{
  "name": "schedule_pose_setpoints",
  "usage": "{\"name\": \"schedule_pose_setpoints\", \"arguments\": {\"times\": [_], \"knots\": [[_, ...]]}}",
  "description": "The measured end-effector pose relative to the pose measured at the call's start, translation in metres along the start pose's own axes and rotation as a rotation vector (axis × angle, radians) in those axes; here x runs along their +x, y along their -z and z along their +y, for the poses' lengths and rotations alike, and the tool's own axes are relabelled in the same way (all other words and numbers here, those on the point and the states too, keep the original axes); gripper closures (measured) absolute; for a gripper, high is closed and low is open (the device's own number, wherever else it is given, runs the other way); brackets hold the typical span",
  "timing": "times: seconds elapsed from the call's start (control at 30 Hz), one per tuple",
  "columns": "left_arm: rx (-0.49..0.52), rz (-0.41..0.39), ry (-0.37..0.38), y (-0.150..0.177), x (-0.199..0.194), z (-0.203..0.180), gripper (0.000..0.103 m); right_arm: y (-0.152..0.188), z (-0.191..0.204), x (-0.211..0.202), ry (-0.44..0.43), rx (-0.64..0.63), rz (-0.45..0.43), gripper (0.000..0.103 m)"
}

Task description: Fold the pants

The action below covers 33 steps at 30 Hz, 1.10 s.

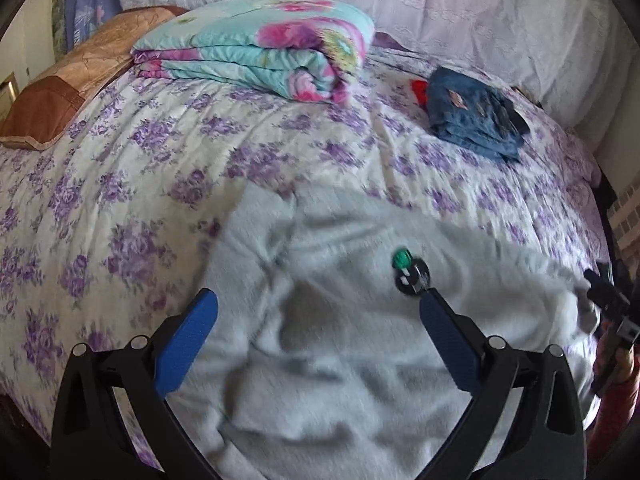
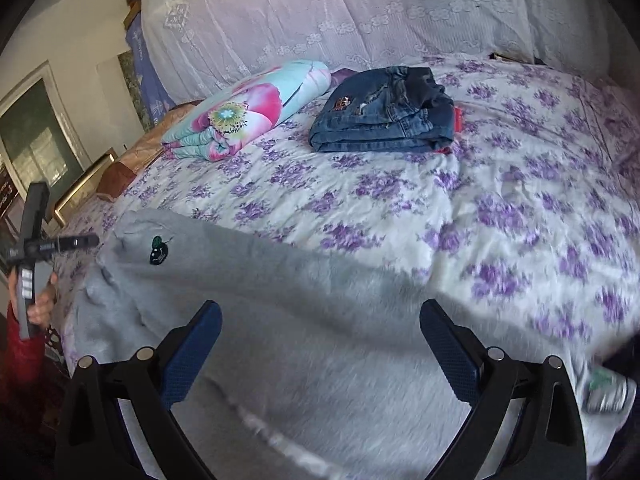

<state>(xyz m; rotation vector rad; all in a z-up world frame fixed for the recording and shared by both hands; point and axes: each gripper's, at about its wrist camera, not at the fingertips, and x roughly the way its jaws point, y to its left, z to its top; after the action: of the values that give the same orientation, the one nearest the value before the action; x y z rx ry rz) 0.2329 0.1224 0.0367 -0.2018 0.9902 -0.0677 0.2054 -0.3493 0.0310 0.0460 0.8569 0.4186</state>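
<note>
grey fleece pants lie rumpled on the bed beneath both released jaws, unfolded; next, i judge, each clamps an edge.

Left gripper: jaws spread wide, with both blue finger pads visible and nothing between them. The gripper is angled downward and forward. In the right wrist view, the same unit appears at the far left edge, held upright by a hand wrapped around its handle; a red sleeve covers the wrist below the hand.

Right gripper: jaws likewise spread wide, blue finger pads parted, nothing clamped. It is also angled downward and forward. In the left wrist view, its black body shows at the far right edge, partly cut off.
</note>
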Motion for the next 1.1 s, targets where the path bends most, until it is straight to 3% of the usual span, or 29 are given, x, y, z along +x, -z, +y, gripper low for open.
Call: {"name": "schedule_pose_setpoints", "arguments": {"times": [0.17, 0.3, 0.37, 0.4, 0.43, 0.53, 0.63, 0.8, 0.9, 0.93, 1.0, 1.03, 1.07, 1.1], "knots": [[-0.088, 0.047, -0.017, -0.036, 0.025, 0.032, 0.004, -0.015, -0.001, 0.021, -0.034, -0.064, 0.021, 0.003], [-0.122, 0.121, 0.049, -0.052, 0.048, 0.055, 0.008, -0.023, 0.005, 0.033, -0.061, -0.127, 0.042, 0.003], [-0.116, 0.165, 0.088, -0.055, 0.061, 0.058, 0.023, -0.03, 0.008, 0.039, -0.077, -0.16, 0.058, 0.003], [-0.104, 0.195, 0.11, -0.056, 0.068, 0.057, 0.037, -0.033, 0.009, 0.043, -0.092, -0.173, 0.063, 0.003], [-0.1, 0.211, 0.115, -0.055, 0.072, 0.055, 0.042, -0.037, 0.01, 0.047, -0.104, -0.185, 0.071, 0.003], [-0.095, 0.238, 0.103, -0.053, 0.087, 0.055, 0.05, -0.05, 0.011, 0.061, -0.159, -0.215, 0.106, 0.003], [-0.109, 0.232, 0.148, -0.05, 0.09, 0.06, 0.059, -0.06, 0.01, 0.074, -0.224, -0.228, 0.143, 0.005], [-0.109, 0.169, 0.178, -0.051, 0.075, 0.061, 0.069, -0.064, 0.01, 0.098, -0.232, -0.307, 0.231, 0.02], [-0.098, 0.139, 0.179, -0.054, 0.066, 0.058, 0.077, -0.058, 0.01, 0.117, -0.224, -0.356, 0.313, 0.036], [-0.101, 0.137, 0.185, -0.056, 0.065, 0.059, 0.078, -0.055, 0.011, 0.126, -0.22, -0.378, 0.349, 0.049], [-0.117, 0.137, 0.201, -0.058, 0.063, 0.062, 0.08, -0.048, 0.013, 0.136, -0.214, -0.393, 0.391, 0.055], [-0.122, 0.136, 0.204, -0.058, 0.063, 0.063, 0.086, -0.046, 0.014, 0.136, -0.212, -0.402, 0.382, 0.063], [-0.128, 0.13, 0.198, -0.059, 0.062, 0.065, 0.092, -0.045, 0.017, 0.133, -0.213, -0.422, 0.364, 0.082], [-0.135, 0.134, 0.215, -0.059, 0.062, 0.066, 0.095, -0.043, 0.021, 0.129, -0.216, -0.431, 0.355, 0.09]]}}
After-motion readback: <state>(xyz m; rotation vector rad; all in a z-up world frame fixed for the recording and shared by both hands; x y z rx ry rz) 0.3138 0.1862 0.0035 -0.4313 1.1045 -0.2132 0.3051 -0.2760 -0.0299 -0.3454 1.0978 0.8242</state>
